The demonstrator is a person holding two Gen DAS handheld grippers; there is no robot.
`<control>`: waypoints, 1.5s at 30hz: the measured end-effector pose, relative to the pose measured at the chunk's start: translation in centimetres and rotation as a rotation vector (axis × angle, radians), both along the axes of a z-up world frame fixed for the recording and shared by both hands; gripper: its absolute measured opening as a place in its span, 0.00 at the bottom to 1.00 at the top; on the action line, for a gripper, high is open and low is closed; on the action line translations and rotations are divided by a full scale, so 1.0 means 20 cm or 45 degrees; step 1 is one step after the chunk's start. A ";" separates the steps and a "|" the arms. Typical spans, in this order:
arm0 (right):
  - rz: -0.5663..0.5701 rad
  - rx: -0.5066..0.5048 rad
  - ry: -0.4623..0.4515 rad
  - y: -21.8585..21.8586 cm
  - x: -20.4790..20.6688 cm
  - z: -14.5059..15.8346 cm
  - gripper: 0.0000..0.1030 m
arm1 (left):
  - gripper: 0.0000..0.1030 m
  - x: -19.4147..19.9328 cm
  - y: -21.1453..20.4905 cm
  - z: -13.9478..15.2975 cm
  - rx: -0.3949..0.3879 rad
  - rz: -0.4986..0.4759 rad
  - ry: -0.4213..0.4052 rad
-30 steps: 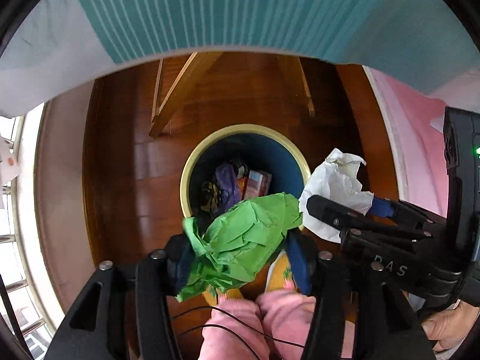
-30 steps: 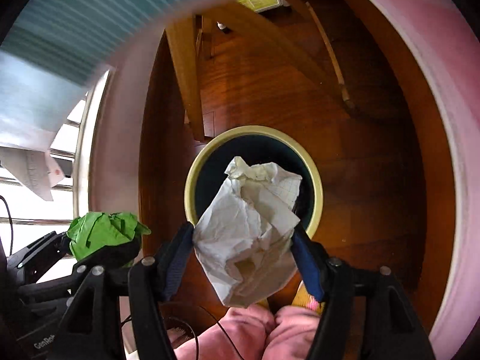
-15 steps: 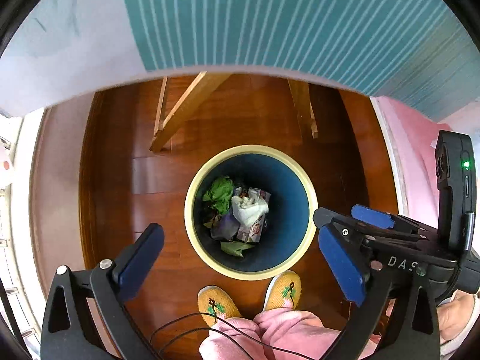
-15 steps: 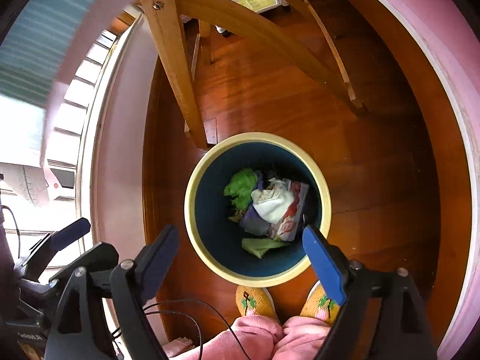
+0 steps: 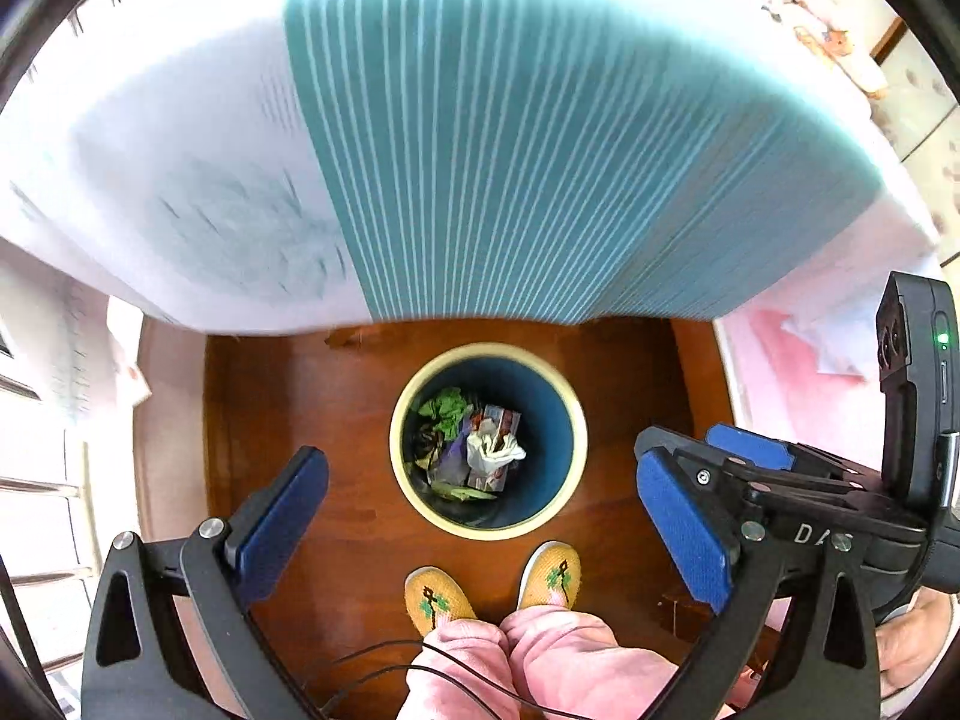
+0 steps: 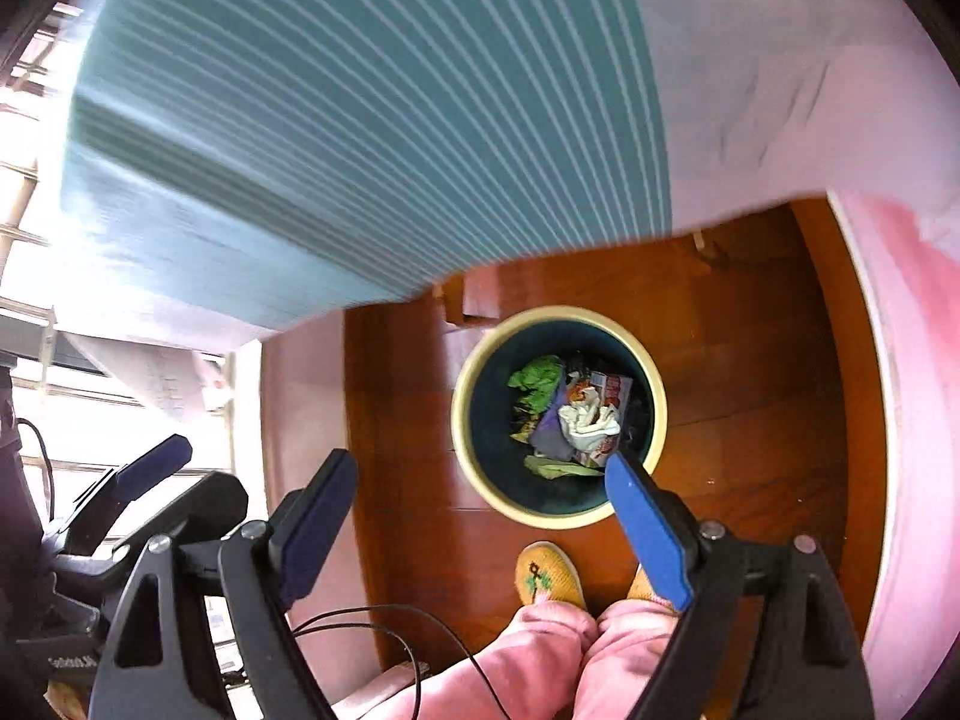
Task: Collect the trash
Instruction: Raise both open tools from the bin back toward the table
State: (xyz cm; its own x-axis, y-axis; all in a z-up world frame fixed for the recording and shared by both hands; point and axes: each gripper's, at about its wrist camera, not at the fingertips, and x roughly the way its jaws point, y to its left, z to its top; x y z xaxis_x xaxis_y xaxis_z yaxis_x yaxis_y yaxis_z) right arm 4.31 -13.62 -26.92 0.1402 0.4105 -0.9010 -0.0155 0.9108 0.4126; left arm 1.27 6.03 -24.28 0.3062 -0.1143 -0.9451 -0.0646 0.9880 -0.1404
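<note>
A round bin [image 5: 397, 441] with a cream rim and blue inside stands on the wooden floor below both grippers. In it lie a crumpled green paper [image 5: 447, 411], a crumpled white paper [image 5: 495, 450] and other wrappers. My left gripper [image 5: 480, 457] hangs high above the bin, open, with nothing between its blue pads. In the right wrist view the bin [image 6: 461, 414] holds the same green paper [image 6: 534, 384] and white paper [image 6: 591, 420]. Above it my right gripper [image 6: 480, 459] is open and empty too.
A table with a teal striped cloth [image 5: 510, 150] overhangs the far side of the bin. The person's yellow slippers [image 5: 435, 597] and pink trouser legs stand right at the near rim. A thin black cable [image 6: 384, 618] hangs by the legs. Pink bedding [image 6: 912, 360] lies at the right, a window at the left.
Both grippers opened and let go: the green paper and the white paper fell into the bin. Both grippers then rose, so the bin looks smaller and the table cloth fills more of the view.
</note>
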 end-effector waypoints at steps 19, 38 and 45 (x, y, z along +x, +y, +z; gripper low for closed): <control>-0.029 0.036 -0.418 0.07 -0.08 1.33 0.83 | 0.99 -0.02 0.16 1.30 0.047 -0.003 -0.373; -0.047 -0.287 -0.715 0.20 0.06 1.74 0.83 | 0.88 0.16 0.22 1.54 0.026 -0.098 -0.481; -0.082 -0.281 -0.691 0.12 0.27 1.72 0.83 | 0.88 0.36 0.21 1.49 0.037 -0.102 -0.440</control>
